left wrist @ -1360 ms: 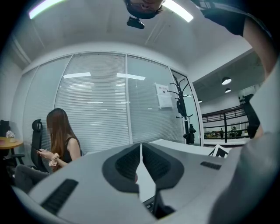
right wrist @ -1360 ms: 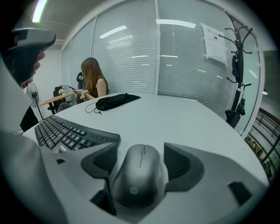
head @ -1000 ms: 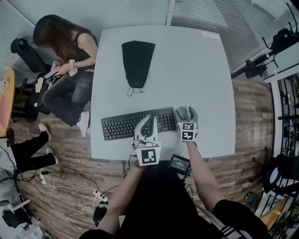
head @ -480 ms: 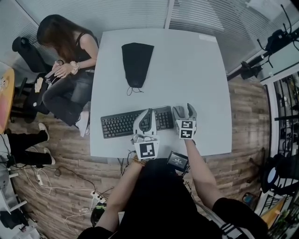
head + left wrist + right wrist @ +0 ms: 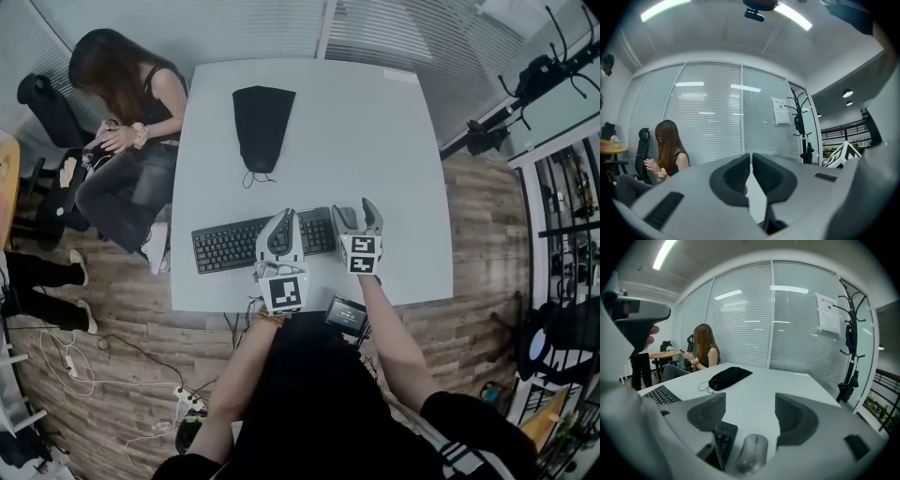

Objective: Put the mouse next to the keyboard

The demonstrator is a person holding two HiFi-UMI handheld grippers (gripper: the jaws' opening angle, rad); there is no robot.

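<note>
Grey mouse [image 5: 752, 453] lies on the white bench [image 5: 394, 141], just beside the right end of the black keyboard [image 5: 723, 437]; whether the two touch cannot be told. The right gripper [image 5: 750, 413] is directly over the mouse with its jaws set wide. The mouse sits low between them, and neither pad is in contact with it. The left gripper [image 5: 751, 161] has its jaws drawn together with nothing between them. In the head view it is over the right half of the keyboard, and its own view looks out level at the blinds [image 5: 708, 117] rather than down at the bench. The keyboard lies along the near edge of the bench, slightly skewed. One container is present: a black pouch [image 5: 261, 127], lying flat toward the far side of the bench and well apart from the keyboard. Its narrow end with a loose cord [image 5: 251, 178] faces the keyboard. The pouch appears flat, but its contents cannot be made out. A seated person [image 5: 131, 103] is at the far left corner of the bench, hands held together off the bench.
</note>
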